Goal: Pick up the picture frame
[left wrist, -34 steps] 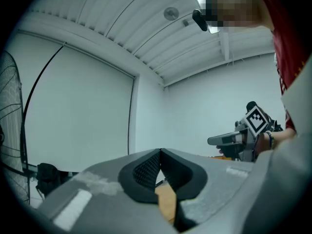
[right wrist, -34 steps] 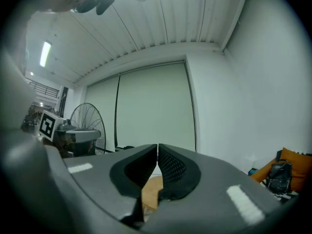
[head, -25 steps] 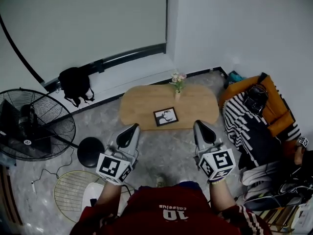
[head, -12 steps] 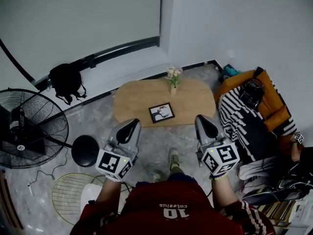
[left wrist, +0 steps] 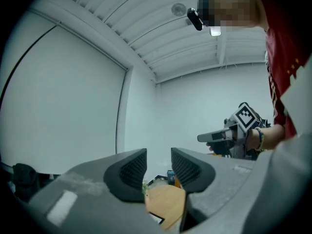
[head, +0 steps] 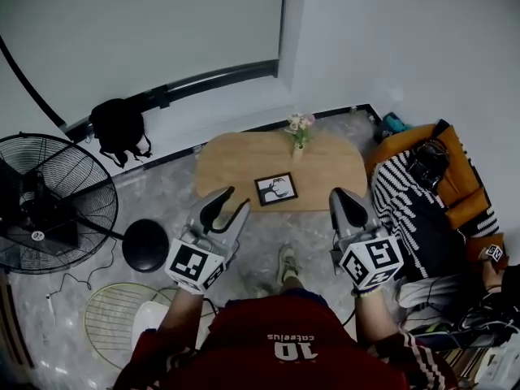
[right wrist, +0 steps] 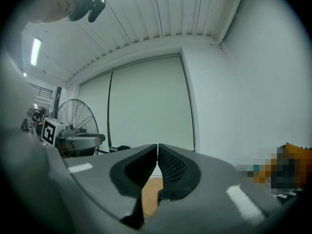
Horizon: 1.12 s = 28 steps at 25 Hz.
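The left hand-held gripper (head: 232,202), clenched a moment ago, is opening its grey jaws with nothing between them. The right hand-held gripper (head: 344,199) stays clenched and empty. I judge the left is readying a grasp. The small black-rimmed rectangular picture frame (head: 275,189) lies flat and untouched on the oval light-wood worktop (head: 236,165), at one o'clock from the left gripper.

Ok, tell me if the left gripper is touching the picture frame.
Apart. The head view shows bare table between the left gripper and the picture frame; its jaws are opening with nothing between them.
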Available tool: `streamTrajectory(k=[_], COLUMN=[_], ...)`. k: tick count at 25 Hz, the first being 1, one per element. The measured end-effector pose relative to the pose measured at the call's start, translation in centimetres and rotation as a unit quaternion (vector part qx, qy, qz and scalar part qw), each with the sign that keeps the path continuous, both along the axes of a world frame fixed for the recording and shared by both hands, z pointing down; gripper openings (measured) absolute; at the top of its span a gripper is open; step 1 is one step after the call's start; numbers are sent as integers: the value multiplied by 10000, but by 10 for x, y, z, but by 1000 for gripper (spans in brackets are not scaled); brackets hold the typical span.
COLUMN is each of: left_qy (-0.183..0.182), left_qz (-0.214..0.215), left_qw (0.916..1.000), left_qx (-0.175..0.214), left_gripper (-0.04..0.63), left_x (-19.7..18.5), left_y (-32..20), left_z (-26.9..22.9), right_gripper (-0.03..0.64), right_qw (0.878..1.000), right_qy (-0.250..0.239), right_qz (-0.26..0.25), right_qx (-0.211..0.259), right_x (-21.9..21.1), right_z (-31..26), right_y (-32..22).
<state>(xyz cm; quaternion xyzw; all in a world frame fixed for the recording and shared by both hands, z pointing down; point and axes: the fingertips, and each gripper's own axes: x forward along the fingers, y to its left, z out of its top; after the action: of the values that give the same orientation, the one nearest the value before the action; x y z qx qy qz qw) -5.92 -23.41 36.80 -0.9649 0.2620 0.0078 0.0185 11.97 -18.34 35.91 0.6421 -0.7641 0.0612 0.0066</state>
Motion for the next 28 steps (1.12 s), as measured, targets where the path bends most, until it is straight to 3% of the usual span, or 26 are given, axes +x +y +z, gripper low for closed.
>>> streamTrajectory(k=[5,19,23,28], left_qy=[-311,-1176,-1444,-2225], left_qz=[461,1185,1485,1729], left_qw=[9984,9859,9779,9572], left_qx=[-88,-74,-286,-662], left_gripper=[225,227,227,227], left_x=[25,94,120,147], left_y=[-10,-74,-91,-104], left_z=[29,151,215,306], right_gripper=[-5,-5,-5,-5], right_qw=[10000,9993,9984,9962], right_qy=[-5,-82,-102,-269], right_qz=[-1,206,333,486], right_qx=[3,-306,-437,-672], right_x=[12,70,96,128], right_z=[6,55,83,116], right_y=[-7,-61,-78,-89])
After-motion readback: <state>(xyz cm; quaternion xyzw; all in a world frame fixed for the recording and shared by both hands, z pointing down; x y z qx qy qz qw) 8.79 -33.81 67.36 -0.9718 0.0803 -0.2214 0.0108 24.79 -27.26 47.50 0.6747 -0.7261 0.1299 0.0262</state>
